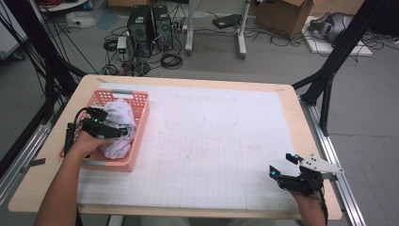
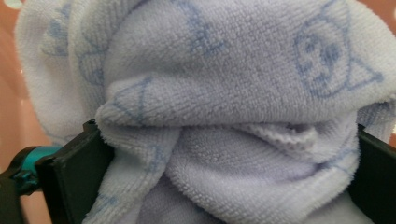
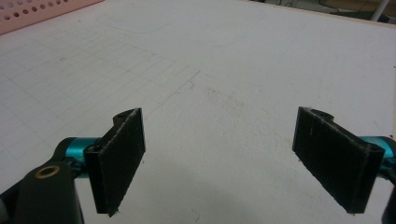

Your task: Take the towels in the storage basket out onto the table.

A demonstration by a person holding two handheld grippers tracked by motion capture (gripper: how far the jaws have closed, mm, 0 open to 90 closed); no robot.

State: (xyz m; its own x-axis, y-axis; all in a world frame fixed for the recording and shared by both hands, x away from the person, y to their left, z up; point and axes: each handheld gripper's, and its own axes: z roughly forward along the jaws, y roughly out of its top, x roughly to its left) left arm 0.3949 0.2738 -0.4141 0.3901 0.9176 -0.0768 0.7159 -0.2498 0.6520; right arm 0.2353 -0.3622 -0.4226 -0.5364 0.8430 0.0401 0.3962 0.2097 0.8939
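Towel (image 1: 118, 128) sits bunched in the pink basket (image 1: 141, 123) at the tabletop's (image 1: 226, 141) left edge. Left tool (image 1: 123, 133) is in the basket, jaws spread either side of a thick fold (image 2: 224, 140), not visibly pinching yet. Right tool (image 1: 283, 165) idles near the right corner, jaws spread, nothing between them. Advice: close on one fold only, lift straight up to clear the basket wall

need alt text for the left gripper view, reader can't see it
A bunched pale lilac towel with faint blue cartoon prints sits close up between the left claw's two black jaws, which stand wide at either side of the bundle. Slivers of the pink basket show behind it.
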